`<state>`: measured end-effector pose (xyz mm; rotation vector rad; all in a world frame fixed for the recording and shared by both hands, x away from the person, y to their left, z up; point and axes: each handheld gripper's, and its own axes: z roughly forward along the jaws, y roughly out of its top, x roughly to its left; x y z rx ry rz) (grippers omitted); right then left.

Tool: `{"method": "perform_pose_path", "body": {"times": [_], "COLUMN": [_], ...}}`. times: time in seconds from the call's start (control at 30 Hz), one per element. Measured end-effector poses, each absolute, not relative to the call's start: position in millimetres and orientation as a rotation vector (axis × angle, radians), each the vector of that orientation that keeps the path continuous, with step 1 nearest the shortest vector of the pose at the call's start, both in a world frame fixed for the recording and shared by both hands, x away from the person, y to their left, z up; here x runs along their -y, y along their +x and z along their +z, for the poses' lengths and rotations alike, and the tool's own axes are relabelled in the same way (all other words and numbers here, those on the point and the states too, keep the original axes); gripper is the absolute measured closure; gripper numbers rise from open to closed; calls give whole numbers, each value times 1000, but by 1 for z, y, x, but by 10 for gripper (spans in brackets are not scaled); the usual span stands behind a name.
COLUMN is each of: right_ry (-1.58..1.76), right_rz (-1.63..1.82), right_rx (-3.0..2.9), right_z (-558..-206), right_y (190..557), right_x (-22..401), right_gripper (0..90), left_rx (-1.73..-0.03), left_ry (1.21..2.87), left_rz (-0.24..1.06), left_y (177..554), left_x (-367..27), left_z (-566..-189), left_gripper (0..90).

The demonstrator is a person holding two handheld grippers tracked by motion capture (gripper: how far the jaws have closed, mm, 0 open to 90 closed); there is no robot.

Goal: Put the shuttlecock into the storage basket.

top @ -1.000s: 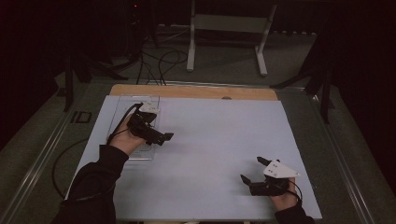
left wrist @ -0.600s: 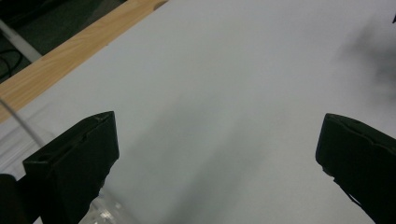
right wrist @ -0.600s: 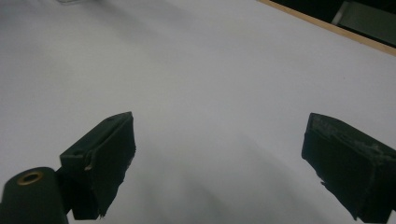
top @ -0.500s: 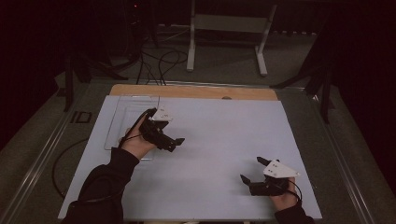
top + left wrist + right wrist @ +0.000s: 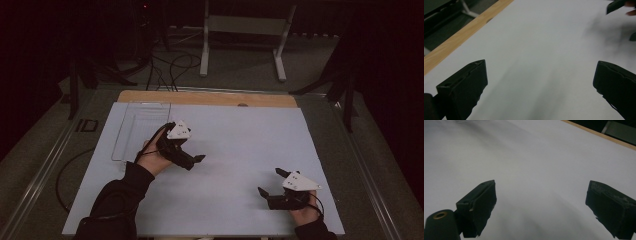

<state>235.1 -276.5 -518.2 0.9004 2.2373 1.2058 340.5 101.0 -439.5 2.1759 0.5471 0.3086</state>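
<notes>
Now the left hand-held gripper (image 5: 192, 159) sits just left of the frame's centre, having swung rightward off the clear tray (image 5: 141, 131) it hovered over a second ago, jaws spread and empty; that looks like the tray being left set down. The tray lies flat at centre-left on the table (image 5: 240, 140), apparently empty, its long axis running up the frame. The right hand-held gripper (image 5: 269, 181), lower right, stays spread and idle.
</notes>
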Motion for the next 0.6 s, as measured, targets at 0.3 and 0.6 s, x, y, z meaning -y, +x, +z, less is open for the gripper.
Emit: {"method": "perform_pose_path", "body": {"times": [0.3,0.6], "right_ry": [897,897], "right_rz": [1202,1198], "right_rx": [-2234,-2235], "right_z": [-518,-518], "right_y": [235,235], "right_x": [277,278], "right_gripper": [96,96], "left_rx": [-550,-589], "left_ry": [2191,2197], "left_rz": [317,298], "left_y": [336,331], "left_x": [-93,-88], "left_z": [-447,-452], "left_gripper": [1,0]}}
